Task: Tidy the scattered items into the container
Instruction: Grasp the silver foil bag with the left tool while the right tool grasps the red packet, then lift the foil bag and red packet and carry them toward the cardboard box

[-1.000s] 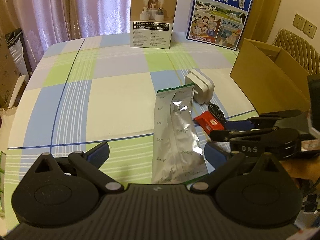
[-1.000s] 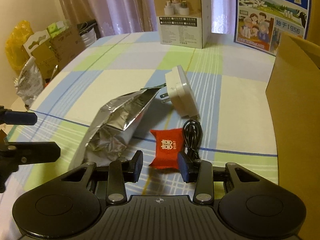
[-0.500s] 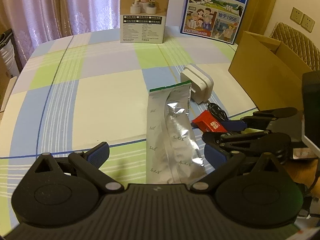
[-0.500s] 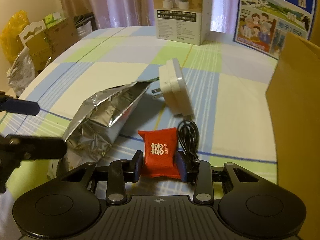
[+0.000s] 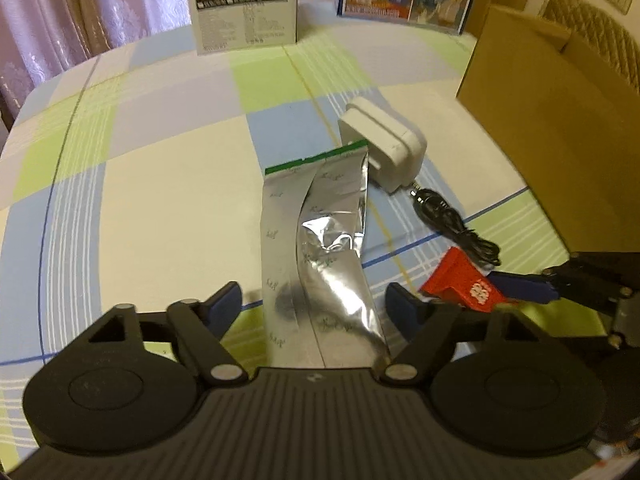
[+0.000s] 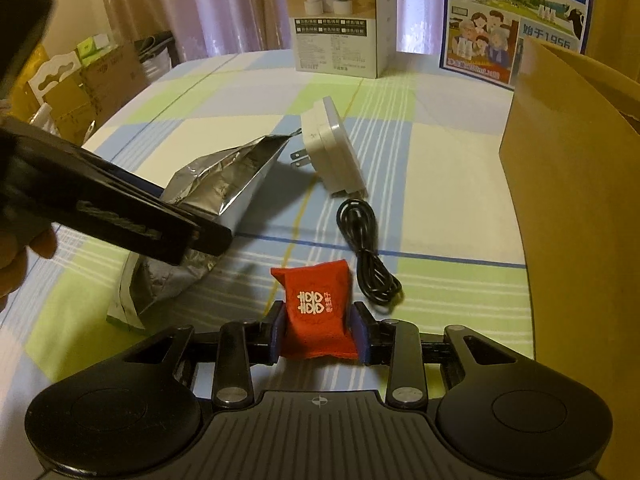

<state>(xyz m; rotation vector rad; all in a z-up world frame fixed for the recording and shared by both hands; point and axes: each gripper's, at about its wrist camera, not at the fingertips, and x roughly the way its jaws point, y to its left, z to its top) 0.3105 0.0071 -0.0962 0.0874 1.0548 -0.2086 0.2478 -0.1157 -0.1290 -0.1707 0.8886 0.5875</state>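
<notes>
The right gripper (image 6: 318, 336) squeezes the red packet (image 6: 316, 312) just above the table (image 6: 440, 168), near the box (image 6: 580, 184). The left gripper (image 5: 316, 308) gapes wide around the foil bag (image 5: 320, 256).

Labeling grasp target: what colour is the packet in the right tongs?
Red packet with white print, clearest in the right wrist view.

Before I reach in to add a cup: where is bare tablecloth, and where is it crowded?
Bare: the wide stretch left of the foil bag, up to the white product box. Also the strip between charger and cardboard box.

Crowded: bag, charger, black cable and red packet cluster near both grippers.
</notes>
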